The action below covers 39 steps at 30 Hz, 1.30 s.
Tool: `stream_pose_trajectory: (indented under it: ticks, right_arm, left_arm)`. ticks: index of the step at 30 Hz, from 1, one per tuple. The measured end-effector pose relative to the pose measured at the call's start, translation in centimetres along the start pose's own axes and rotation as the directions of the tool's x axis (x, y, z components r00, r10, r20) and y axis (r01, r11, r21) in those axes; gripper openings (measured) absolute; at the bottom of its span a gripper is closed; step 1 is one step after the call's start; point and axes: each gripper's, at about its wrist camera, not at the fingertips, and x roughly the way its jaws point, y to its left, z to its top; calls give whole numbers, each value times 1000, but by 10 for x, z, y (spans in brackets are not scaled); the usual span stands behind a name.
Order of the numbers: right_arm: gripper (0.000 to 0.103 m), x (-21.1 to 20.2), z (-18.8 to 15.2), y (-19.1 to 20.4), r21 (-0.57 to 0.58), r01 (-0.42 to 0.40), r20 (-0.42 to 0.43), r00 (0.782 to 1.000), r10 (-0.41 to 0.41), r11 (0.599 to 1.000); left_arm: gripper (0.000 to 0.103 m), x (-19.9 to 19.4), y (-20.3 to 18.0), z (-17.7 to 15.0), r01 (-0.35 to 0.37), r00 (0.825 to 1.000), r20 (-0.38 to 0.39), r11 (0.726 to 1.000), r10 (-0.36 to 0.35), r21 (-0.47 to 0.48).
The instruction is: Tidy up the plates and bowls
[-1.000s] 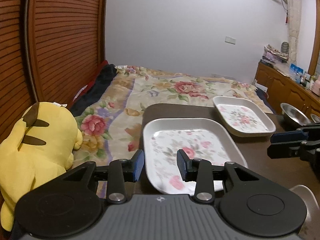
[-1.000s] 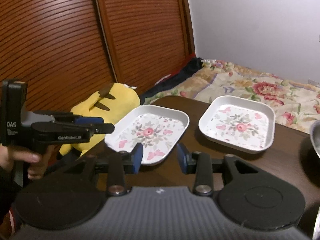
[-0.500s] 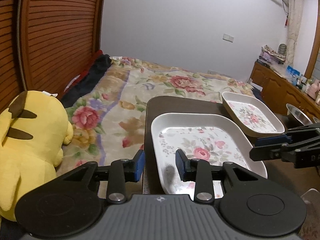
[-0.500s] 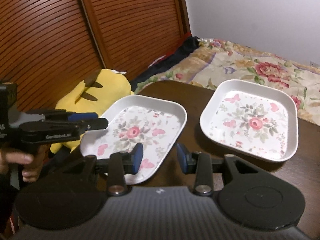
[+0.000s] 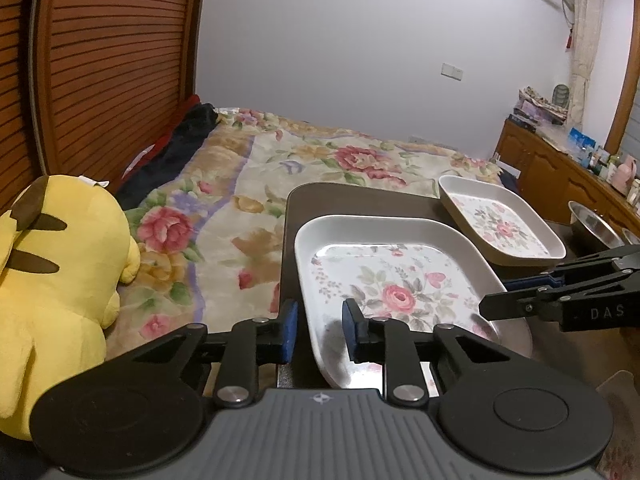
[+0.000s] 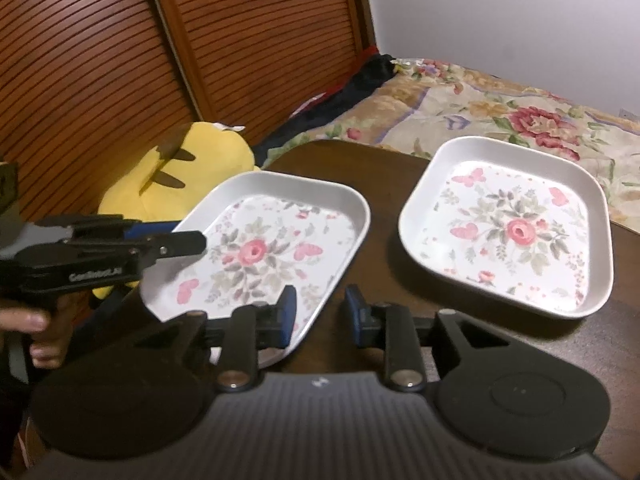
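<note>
Plates first: two white floral plates sit on the dark worktop beside the bed, the near plate (image 5: 400, 280) at the worktop's left edge, overhanging its near-left corner, and the far plate (image 5: 500, 220) toward the back, the two close together, though contact is hard to judge. Left gripper (image 5: 318, 326) has its jaws parted and empty, straddling the near plate's left rim, one blue pad outside it, one over the plate's floor. Right gripper (image 6: 318, 312) is open too, holding nothing, its left pad over the near plate's (image 6: 260, 248) right rim, its right pad above bare worktop (image 6: 380, 184) just beside it. Far plate (image 6: 508, 228) lies flat to the right. A metal bowl (image 5: 592, 228) shows at the worktop's right side. A yellow plush toy (image 5: 52, 280) rests on the flowered bedspread (image 5: 248, 184) off the worktop's left edge.
</note>
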Motion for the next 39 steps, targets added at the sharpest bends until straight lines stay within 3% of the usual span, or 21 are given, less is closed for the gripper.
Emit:
stream_pose_trajectory:
  ticks: [10,23,39]
  right_arm:
    - [16,-1,-2,-5,17,-15,-7,1000,15,1000]
    - [14,-10,-5,-14,79,-59,0,998,59,995]
    - [13,-76,-15,-14,48,-41,96,995,36,998]
  left_arm:
    - [12,0,0,-2,-4,1000,-14,1000,4,-2]
    - [11,-20,-17,8,-34,999,17,999,33,39]
    - [11,-65,-62,3,-3,998,63,996,-3,85]
